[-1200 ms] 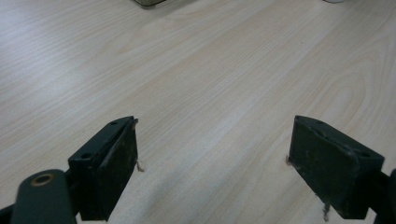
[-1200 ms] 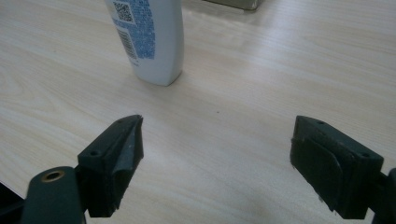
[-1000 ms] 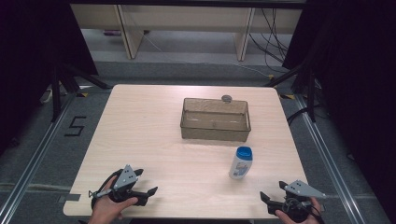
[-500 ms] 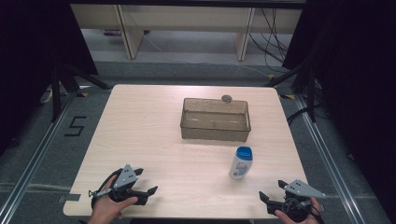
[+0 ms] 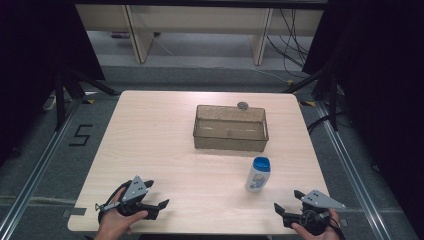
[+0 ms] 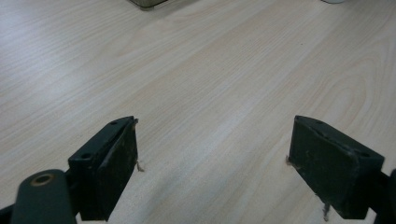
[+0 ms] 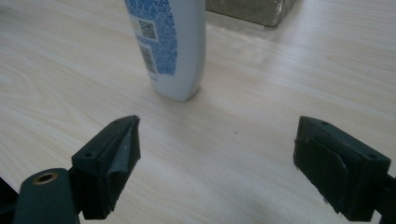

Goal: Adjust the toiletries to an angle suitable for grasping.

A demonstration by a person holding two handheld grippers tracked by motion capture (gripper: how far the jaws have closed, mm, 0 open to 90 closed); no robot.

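There is one bottle (image 5: 258, 174), one see-through box (image 5: 230, 128) and two grippers. The bottle is white plastic with a round blue cap and a blue label. It stands straight up, cap on top, just ahead of the right gripper (image 5: 286, 212) and a bit to the left of its fingers (image 7: 114, 158). Those fingers are wide apart and hold nothing. The left gripper (image 5: 156, 207) fingers (image 6: 109, 165) are wide too, over the smooth, pale wooden tabletop (image 5: 150, 140). The box is a long rectangle, far past both grippers.

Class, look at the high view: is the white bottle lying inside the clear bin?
No, the white bottle stands upright on the table, outside the clear bin.
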